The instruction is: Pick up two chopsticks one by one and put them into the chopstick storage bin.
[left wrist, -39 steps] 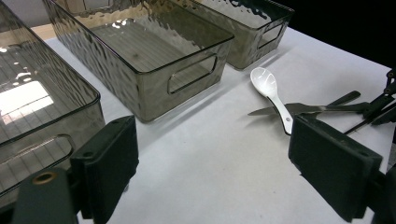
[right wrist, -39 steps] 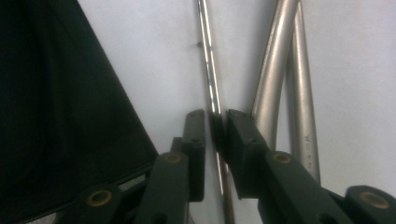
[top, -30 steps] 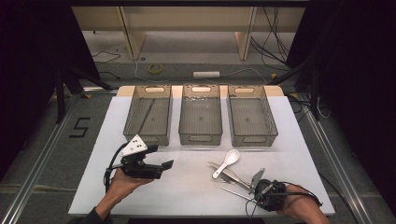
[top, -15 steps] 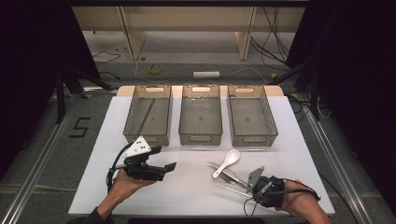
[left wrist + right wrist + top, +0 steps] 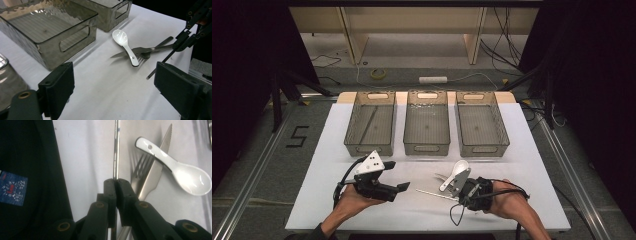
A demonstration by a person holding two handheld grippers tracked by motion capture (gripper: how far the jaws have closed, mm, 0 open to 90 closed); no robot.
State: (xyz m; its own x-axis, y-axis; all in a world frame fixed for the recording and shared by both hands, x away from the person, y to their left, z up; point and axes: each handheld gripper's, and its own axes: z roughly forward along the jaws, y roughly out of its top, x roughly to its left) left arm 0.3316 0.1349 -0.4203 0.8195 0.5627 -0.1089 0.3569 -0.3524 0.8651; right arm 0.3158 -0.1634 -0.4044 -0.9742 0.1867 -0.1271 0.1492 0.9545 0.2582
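My right gripper [image 5: 115,182] is shut on a thin metal chopstick [image 5: 116,150], which runs straight out past its fingertips. In the high view that gripper [image 5: 460,195] is at the table's front right, with the chopstick [image 5: 432,193] pointing left. Just beyond lie a white spoon [image 5: 180,173], a fork [image 5: 141,170] and a knife [image 5: 160,165], crossed in a small heap. The spoon [image 5: 457,172] rests on top. My left gripper [image 5: 398,176] hovers at the front left, open and holding nothing. Its view looks between its jaws [image 5: 117,82] toward the spoon [image 5: 123,42] and the chopstick [image 5: 160,66].
Three clear grey bins stand in a row at the back of the white table [image 5: 327,165]: left bin [image 5: 350,131], middle bin [image 5: 427,145], right bin [image 5: 499,127]. A thin stick seems to lie in the left bin. Open table stretches between the bins and my grippers.
My right gripper has moved left and forward, with the chopstick shifting along in its jaws. The left gripper has drifted slightly to the right and stays open.
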